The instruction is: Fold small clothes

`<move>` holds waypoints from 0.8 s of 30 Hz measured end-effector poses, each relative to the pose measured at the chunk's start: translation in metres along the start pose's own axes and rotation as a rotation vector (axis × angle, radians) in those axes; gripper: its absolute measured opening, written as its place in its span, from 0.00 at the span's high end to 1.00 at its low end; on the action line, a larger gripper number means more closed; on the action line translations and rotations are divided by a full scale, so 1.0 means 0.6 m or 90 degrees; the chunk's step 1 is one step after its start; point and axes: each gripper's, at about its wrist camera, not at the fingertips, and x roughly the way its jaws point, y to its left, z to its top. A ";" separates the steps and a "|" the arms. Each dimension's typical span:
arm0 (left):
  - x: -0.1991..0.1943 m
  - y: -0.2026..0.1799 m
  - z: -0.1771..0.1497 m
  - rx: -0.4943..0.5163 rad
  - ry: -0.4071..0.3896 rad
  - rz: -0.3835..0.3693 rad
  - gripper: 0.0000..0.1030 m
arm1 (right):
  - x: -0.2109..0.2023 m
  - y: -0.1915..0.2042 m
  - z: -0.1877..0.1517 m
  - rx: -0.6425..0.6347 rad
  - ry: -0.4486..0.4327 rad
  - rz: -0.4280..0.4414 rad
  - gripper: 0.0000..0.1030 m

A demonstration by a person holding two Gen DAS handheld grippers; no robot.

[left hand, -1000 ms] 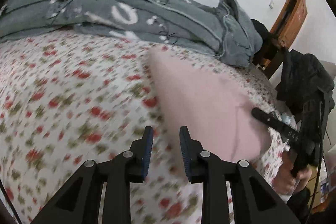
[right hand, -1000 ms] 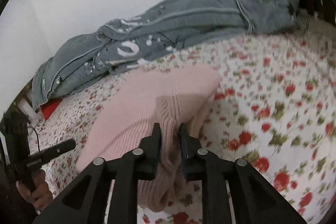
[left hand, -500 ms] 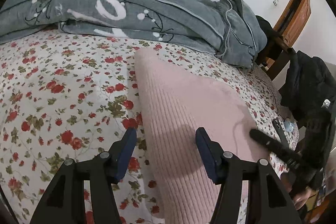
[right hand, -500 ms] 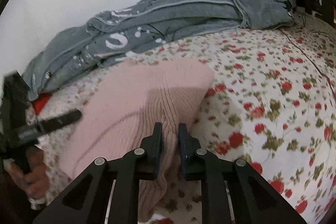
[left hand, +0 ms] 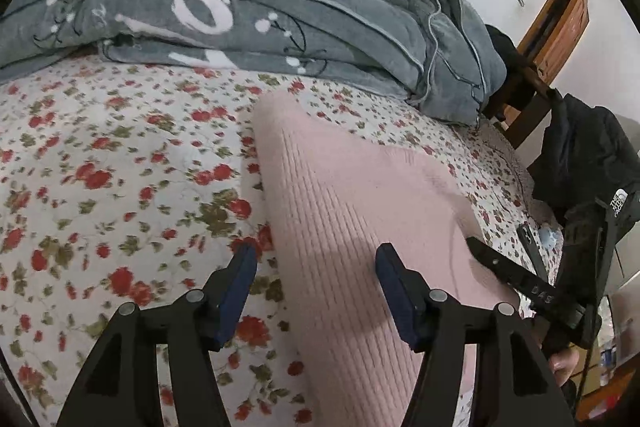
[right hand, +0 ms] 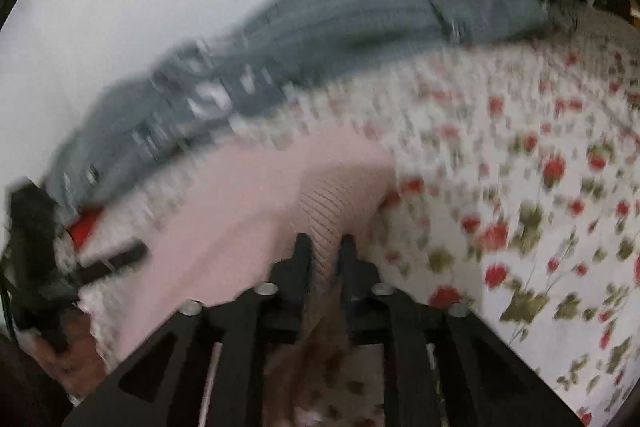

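Floral bedsheet (left hand: 120,187): your working surface; bare and flat to the left of the garment, room there to lay a fold.
Left gripper (left hand: 314,267): jaws opening, spread astride the left edge of the pink knit, pads not pressing it. You would do well to centre that edge between the pads before closing, so you take knit and not sheet.
Pink knit garment (left hand: 340,195): lies lengthwise on the bed, ribs running away from you, near end towards you, far end short of the grey blanket (left hand: 240,11).
Right gripper (right hand: 322,251): nearly closed, pinching a ridge of the garment at its near right side; view blurred. Hold this pinch firm.
Step, as judged: take the opposite edge with the left, then carry both corners level so the fold lands square.
Risk: uneven lift skews the ribs; soft knit sags.
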 end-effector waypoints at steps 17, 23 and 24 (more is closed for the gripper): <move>0.080 0.012 0.010 -0.028 0.056 -0.048 0.44 | 0.052 0.017 -0.006 0.002 0.093 0.051 0.39; 0.065 -0.008 0.014 0.017 0.032 -0.009 0.61 | 0.066 0.018 0.001 0.012 0.102 0.064 0.44; 0.064 -0.011 0.014 0.024 0.034 -0.002 0.62 | 0.066 0.019 0.001 0.010 0.104 0.063 0.47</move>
